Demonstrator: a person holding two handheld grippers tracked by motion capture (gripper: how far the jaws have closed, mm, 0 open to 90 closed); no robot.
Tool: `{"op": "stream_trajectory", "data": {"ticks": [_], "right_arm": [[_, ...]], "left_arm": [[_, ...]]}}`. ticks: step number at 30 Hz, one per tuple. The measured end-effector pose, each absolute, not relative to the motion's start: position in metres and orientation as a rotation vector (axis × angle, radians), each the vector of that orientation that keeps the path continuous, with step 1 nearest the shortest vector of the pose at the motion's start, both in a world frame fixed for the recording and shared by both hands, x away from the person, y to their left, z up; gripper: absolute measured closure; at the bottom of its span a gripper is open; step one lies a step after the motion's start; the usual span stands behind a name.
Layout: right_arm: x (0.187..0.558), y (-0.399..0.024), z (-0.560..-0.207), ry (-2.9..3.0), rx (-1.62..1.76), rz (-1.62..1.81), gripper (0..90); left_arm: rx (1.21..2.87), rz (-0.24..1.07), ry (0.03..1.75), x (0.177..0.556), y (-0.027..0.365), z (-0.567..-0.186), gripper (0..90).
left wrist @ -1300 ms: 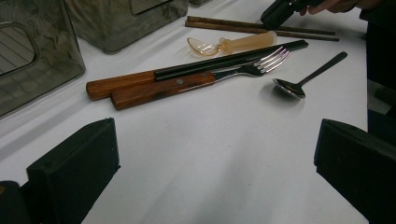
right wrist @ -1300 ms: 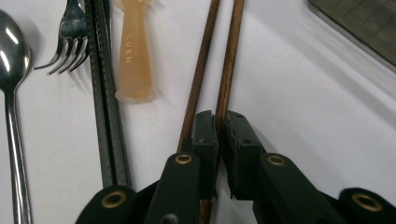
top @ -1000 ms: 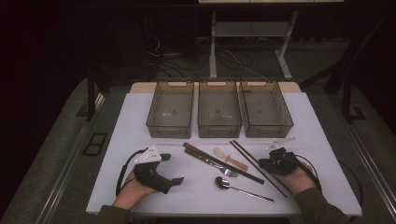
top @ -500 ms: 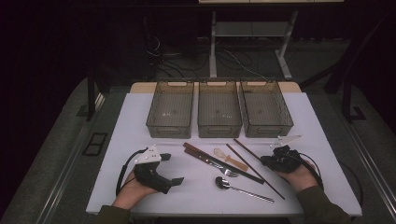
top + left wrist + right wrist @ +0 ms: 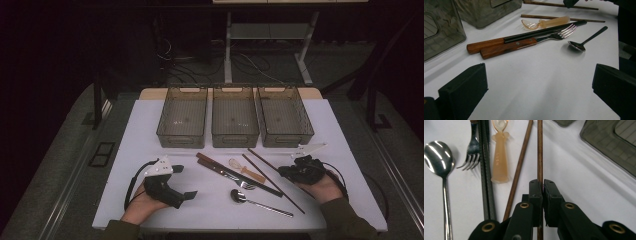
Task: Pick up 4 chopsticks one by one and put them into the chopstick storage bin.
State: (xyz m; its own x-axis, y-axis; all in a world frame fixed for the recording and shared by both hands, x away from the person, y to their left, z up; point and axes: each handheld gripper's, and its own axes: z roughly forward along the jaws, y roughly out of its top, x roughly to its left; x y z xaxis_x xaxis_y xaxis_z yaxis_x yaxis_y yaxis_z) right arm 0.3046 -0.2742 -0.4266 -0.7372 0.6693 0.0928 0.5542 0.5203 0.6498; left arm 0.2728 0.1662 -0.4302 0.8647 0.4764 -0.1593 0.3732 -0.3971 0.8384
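Note:
My right gripper (image 5: 543, 187) is shut on a brown chopstick (image 5: 540, 150) that lies on the white table; in the high view this gripper (image 5: 286, 171) sits at the right over that chopstick (image 5: 262, 159). A second chopstick (image 5: 520, 165) lies just beside the held one. To the left lie a wooden-handled knife (image 5: 220, 170), a fork (image 5: 245, 185), a metal spoon (image 5: 260, 202) and a small amber spoon (image 5: 245, 170). At the front left my left gripper (image 5: 184, 181) rests on the table, open, with bare table between its jaws (image 5: 539, 92).
Three clear grey bins (image 5: 235, 117) stand in a row along the far side of the white table (image 5: 340, 130). A dark floor and a metal frame lie beyond the table. The person's sleeves reach in at the front edge.
My right gripper has edged slightly towards the far side while staying shut on the chopstick. The left gripper has not moved.

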Motion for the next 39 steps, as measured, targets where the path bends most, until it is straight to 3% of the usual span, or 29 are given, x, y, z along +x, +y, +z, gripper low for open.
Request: {"op": "stream_trajectory", "data": {"ticks": [39], "right_arm": [[0.325, -0.237, -0.386, 2.611, 0.908, 1.206, 85.5]], "left_arm": [[2.044, 0.150, 0.590, 0.272, 0.163, -0.434, 0.0]]}}
